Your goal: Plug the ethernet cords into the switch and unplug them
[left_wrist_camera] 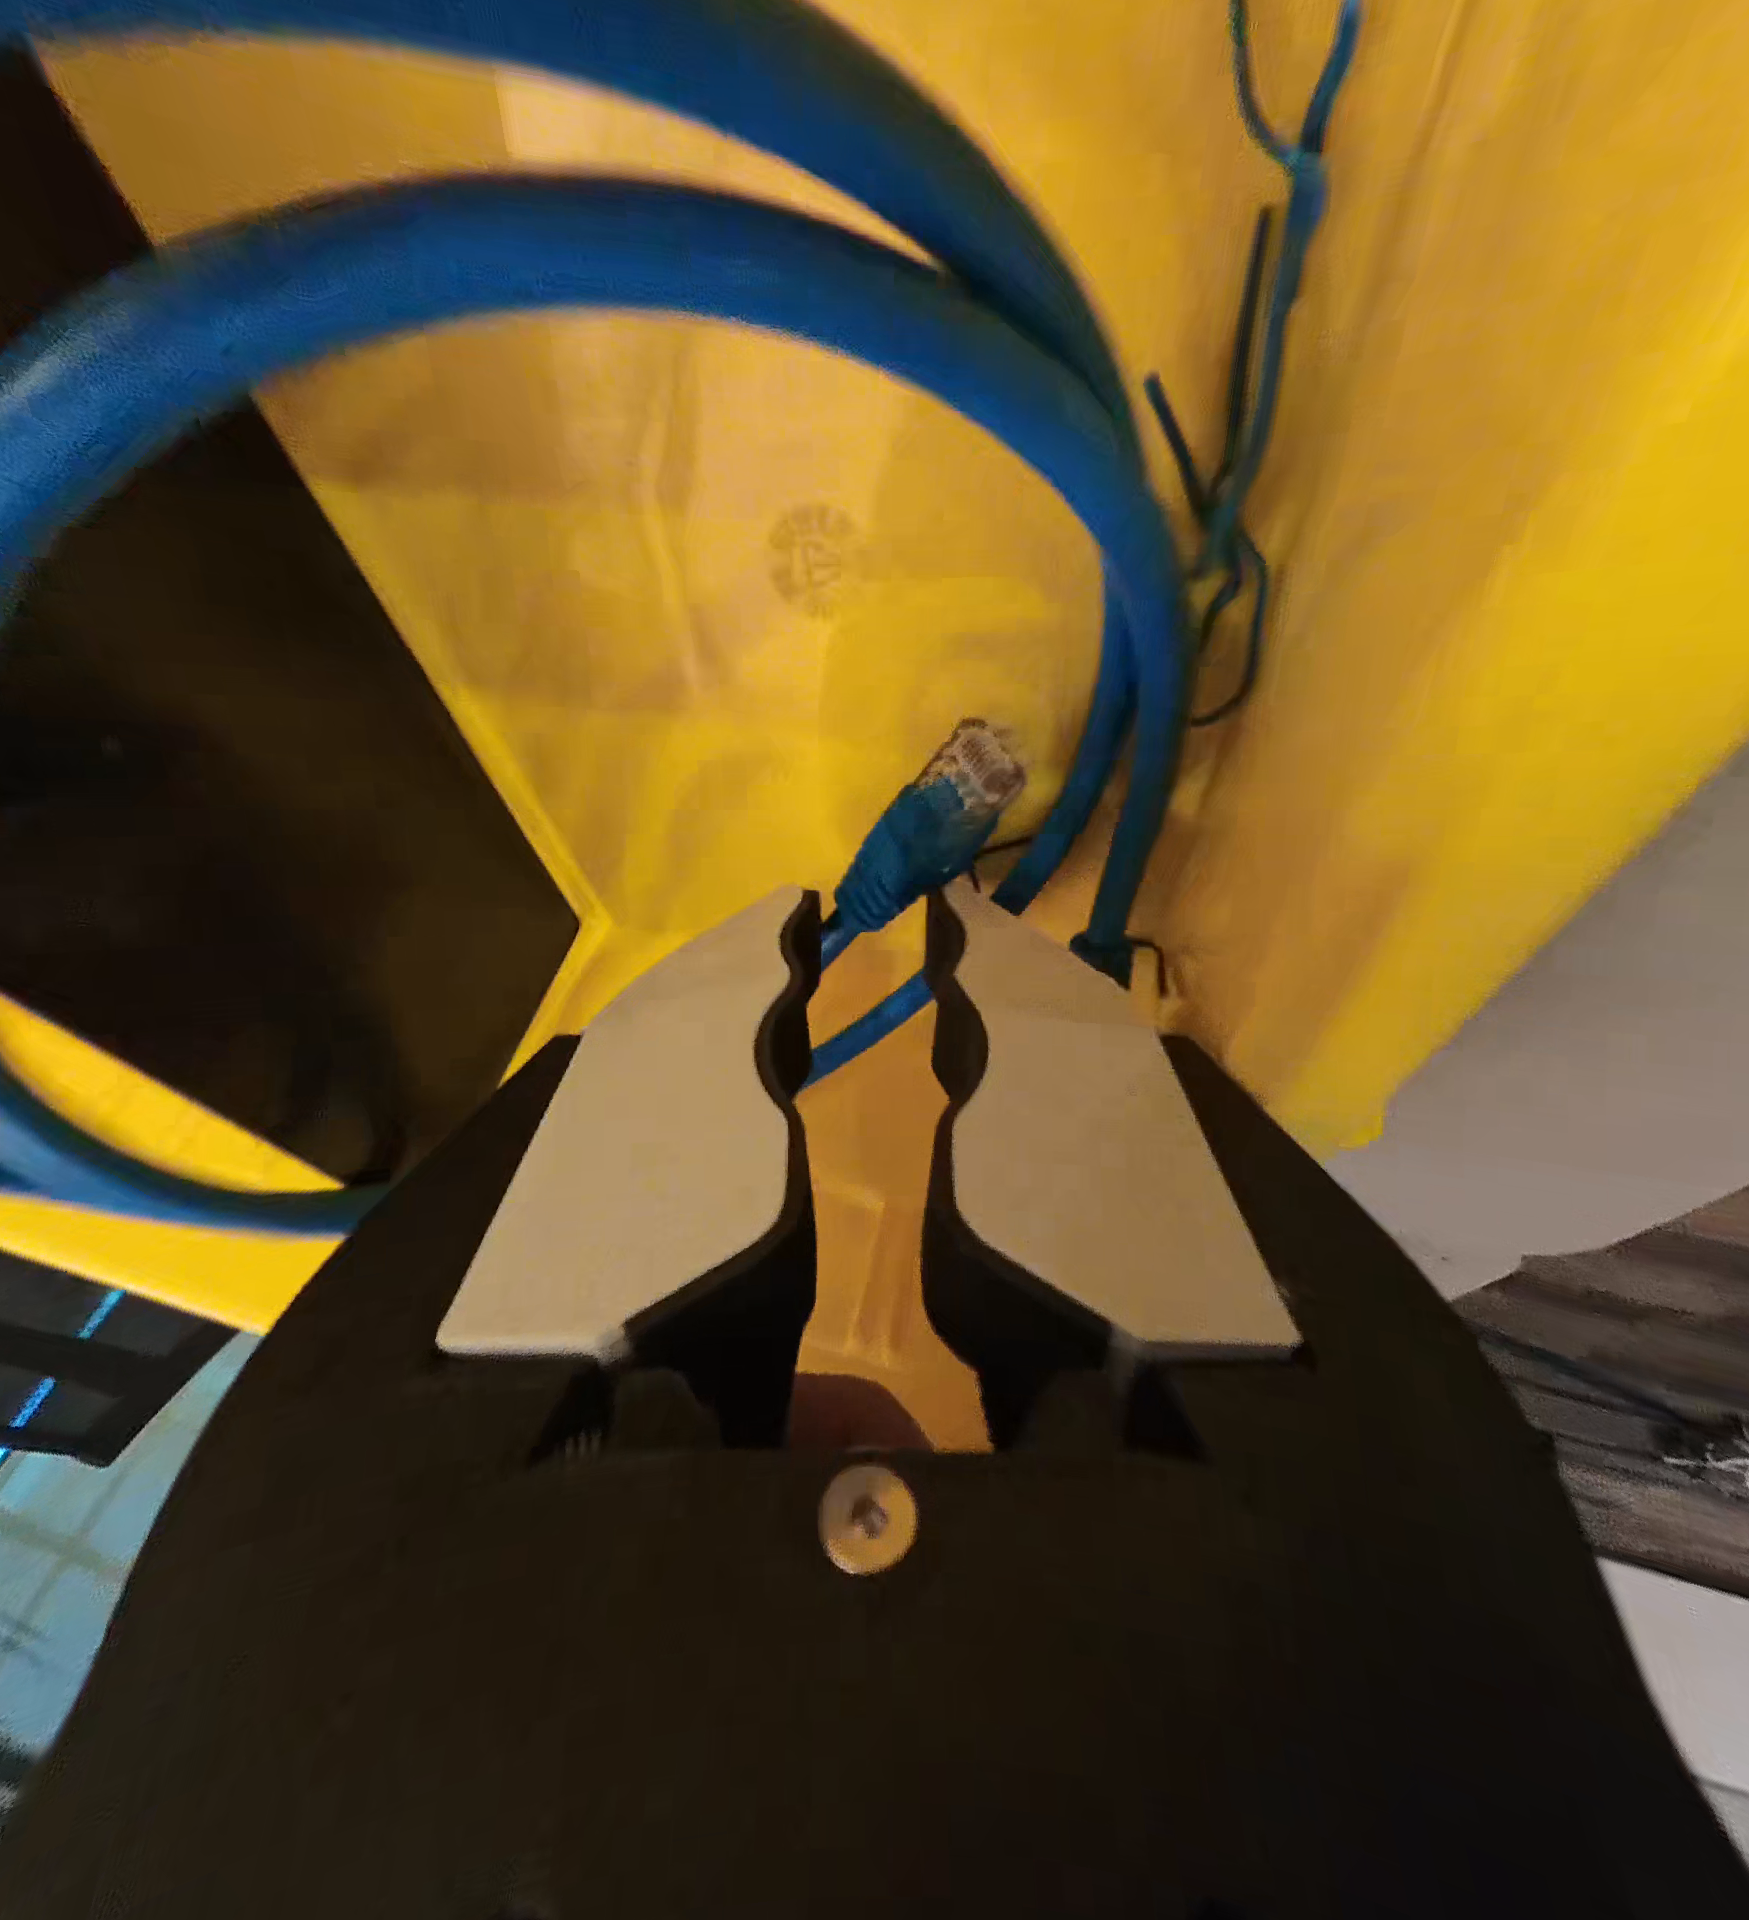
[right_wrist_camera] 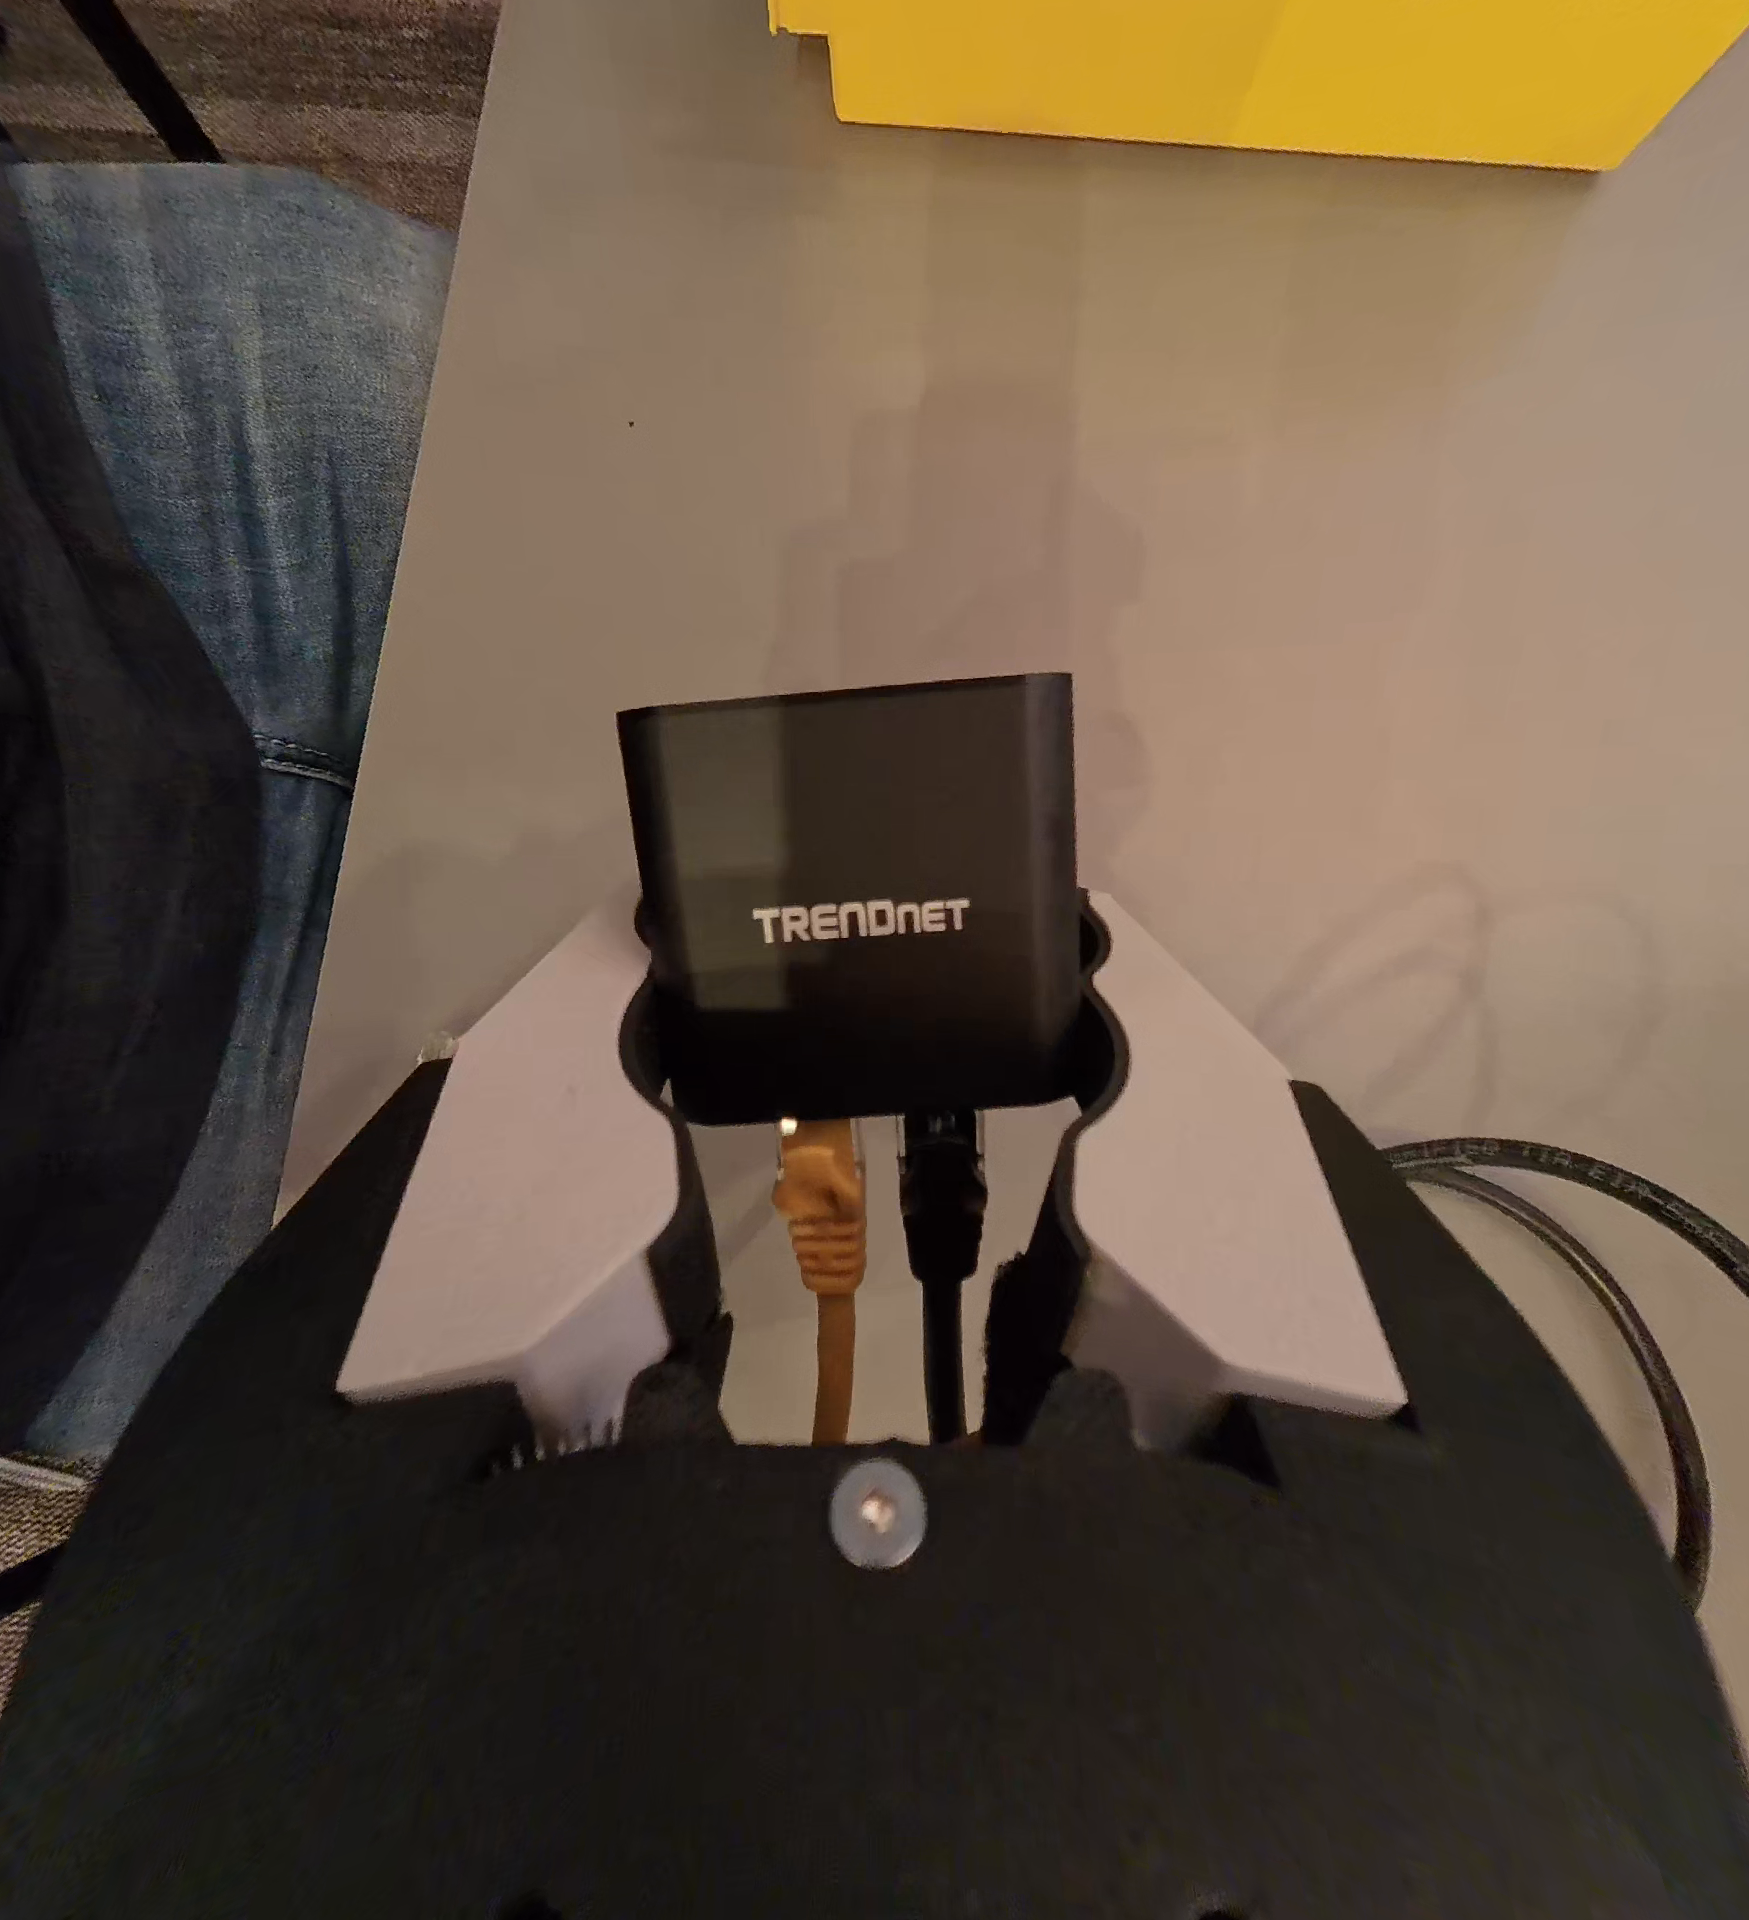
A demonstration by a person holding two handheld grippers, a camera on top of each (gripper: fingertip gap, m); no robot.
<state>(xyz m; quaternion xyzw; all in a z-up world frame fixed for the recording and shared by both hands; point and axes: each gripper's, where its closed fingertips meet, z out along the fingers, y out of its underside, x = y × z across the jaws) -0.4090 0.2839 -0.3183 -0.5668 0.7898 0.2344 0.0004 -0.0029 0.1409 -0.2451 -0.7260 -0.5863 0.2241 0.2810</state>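
Left gripper (left_wrist_camera: 870,914): fingers a narrow gap apart, blue ethernet cord (left_wrist_camera: 875,1023) running up between them; whether pinched or only passing through cannot be told. Just past the fingertips, its blue boot and clear plug (left_wrist_camera: 979,764), pointing up and slightly right, unplugged. Farther out, big blue loops of the same cord (left_wrist_camera: 537,239) sweeping left and over the top, blurred. Behind everything, inside of a yellow bin (left_wrist_camera: 704,499); a thin dark twist tie (left_wrist_camera: 1228,551) to the right of the loops.

Right gripper (right_wrist_camera: 870,935): fingers spread wide and pressing both sides of the black switch (right_wrist_camera: 849,831), near end seated between the pads. Between the fingers, nearer the camera, a tan cord (right_wrist_camera: 828,1226) and a black cord (right_wrist_camera: 943,1205), both plugged into the switch's near face. Beyond, grey table (right_wrist_camera: 1265,520); yellow bin corner (right_wrist_camera: 1265,83) far ahead; denim-clad leg (right_wrist_camera: 226,520) off to the left.
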